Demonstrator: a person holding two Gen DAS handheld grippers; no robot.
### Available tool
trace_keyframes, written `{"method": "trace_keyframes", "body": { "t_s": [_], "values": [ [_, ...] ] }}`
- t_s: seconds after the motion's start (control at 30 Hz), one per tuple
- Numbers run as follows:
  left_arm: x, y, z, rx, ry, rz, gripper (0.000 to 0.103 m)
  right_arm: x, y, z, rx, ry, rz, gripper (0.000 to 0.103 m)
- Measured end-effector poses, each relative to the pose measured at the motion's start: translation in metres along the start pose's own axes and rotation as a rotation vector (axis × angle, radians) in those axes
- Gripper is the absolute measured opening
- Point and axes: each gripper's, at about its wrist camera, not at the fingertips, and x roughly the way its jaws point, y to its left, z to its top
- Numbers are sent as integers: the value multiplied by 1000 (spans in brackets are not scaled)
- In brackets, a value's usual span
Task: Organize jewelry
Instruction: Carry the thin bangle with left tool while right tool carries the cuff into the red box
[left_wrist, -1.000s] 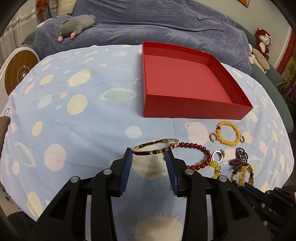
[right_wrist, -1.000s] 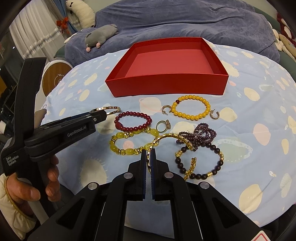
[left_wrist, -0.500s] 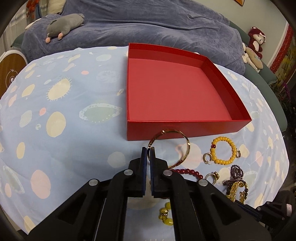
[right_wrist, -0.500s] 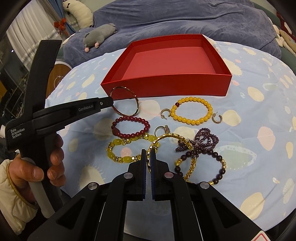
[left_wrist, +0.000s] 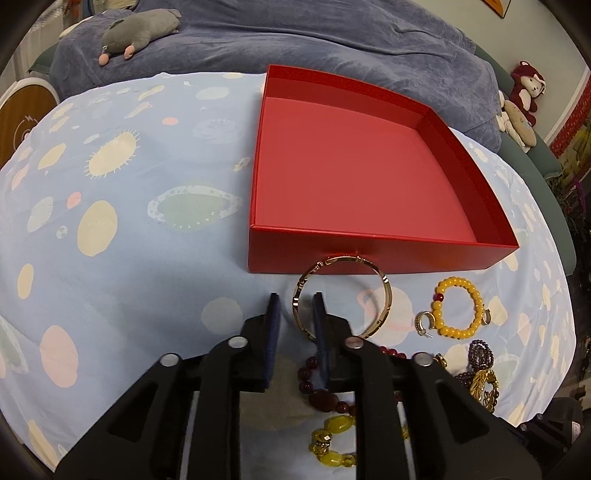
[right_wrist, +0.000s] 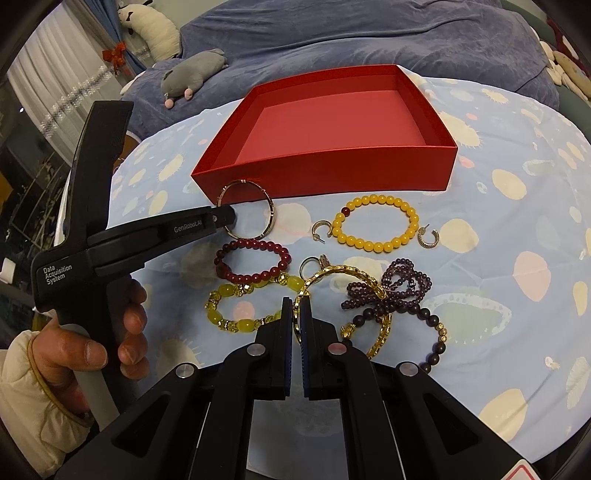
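A gold bangle (left_wrist: 384, 295) hangs upright between the parted fingers of my left gripper (left_wrist: 295, 299), just before the near wall of the empty red box (left_wrist: 369, 254). The jaws stand open around its rim. In the right wrist view the bangle (right_wrist: 267, 206) sits at the left gripper's tip (right_wrist: 225, 218) beside the red box (right_wrist: 332, 173). My right gripper (right_wrist: 296, 306) is shut on a gold chain bracelet (right_wrist: 347, 273) lying among the other jewelry.
On the blue patterned cloth (right_wrist: 517, 258) lie a yellow bead bracelet (right_wrist: 376, 225), a dark red one (right_wrist: 255, 262), a yellow-green one (right_wrist: 240, 306), purple beads (right_wrist: 399, 284), a dark bead bracelet (right_wrist: 436, 332), hoop earrings (right_wrist: 428, 236) and a ring (right_wrist: 310, 264). A blue blanket (left_wrist: 295, 44) lies behind.
My left gripper picked up the gold bangle, carried it toward the box, and its jaws have now parted around it. The right gripper stays shut on the chain bracelet.
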Motion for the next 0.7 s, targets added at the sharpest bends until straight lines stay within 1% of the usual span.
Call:
{"method": "trace_keyframes", "body": {
  "t_s": [0.03, 0.1, 0.13, 0.2, 0.33, 0.43, 0.57, 0.7],
  "values": [
    [1, 0, 1, -2, -6, -1, 26, 1, 0, 0, 1, 2, 1, 4],
    [2, -2, 3, 4, -9, 3, 26, 2, -1, 2, 1, 3, 0, 4],
    [3, -3, 5, 12, -9, 0, 20, 2, -1, 3, 1, 3, 0, 4],
    [3, -5, 7, 26, -7, -5, 4, 1, -2, 5, 1, 0, -2, 4],
    [-9, -6, 5, 33, -28, -22, 4, -4, -2, 12, -5, -11, -3, 4],
    [-23, -6, 5, 19, -35, -44, 4, -11, -2, 21, -17, -23, -4, 4],
    [-43, -5, 10, 17, -45, -62, 4, -26, 0, 42, -45, -55, 0, 4],
    [-62, -8, 25, 37, -67, -71, 4, -36, 0, 69, -76, -85, -2, 4]
  ]
}}
